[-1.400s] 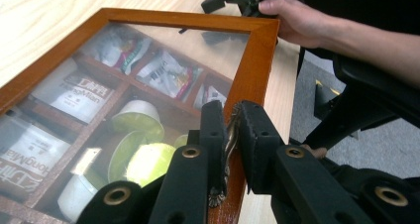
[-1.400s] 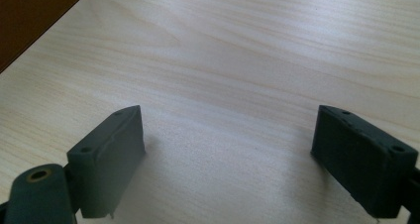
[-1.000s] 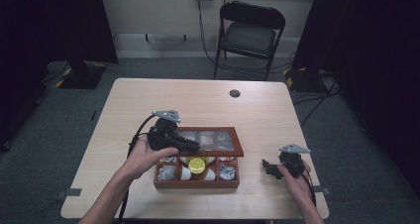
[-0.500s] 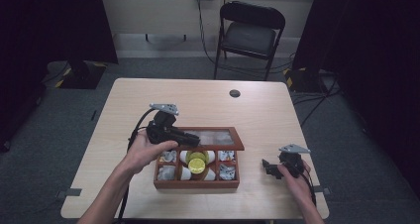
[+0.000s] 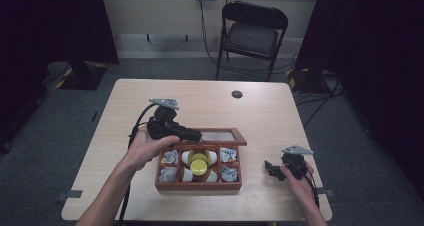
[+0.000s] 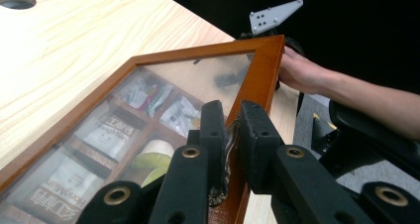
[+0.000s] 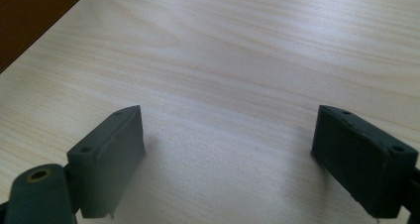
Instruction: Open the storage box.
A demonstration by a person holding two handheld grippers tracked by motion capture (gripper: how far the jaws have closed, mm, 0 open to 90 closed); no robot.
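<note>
A brown wooden box (image 5: 197,186) with compartments of tea bags (image 5: 229,172) and a yellow round piece (image 5: 198,167) sits at the table's front middle. Its glass lid (image 5: 222,136) is partly raised over the back row. My left gripper (image 5: 197,134) is shut on the left edge of the lid's wooden frame (image 6: 257,75), which is pinched between the jaws of that gripper (image 6: 230,130). Tea bags (image 6: 111,132) show through the glass. My right gripper (image 5: 270,167) rests on the table right of the box, and its jaws stand wide open in the right gripper view (image 7: 228,159) over bare wood.
A dark round hole (image 5: 237,94) lies in the table's far side. A black chair (image 5: 252,33) stands beyond the table. The box's corner (image 7: 29,16) shows at the upper left of the right gripper view. Black cables trail from both grippers.
My left gripper has moved right and slightly up with the lid's edge, and the lid now tilts higher. The right gripper has stayed in place.
</note>
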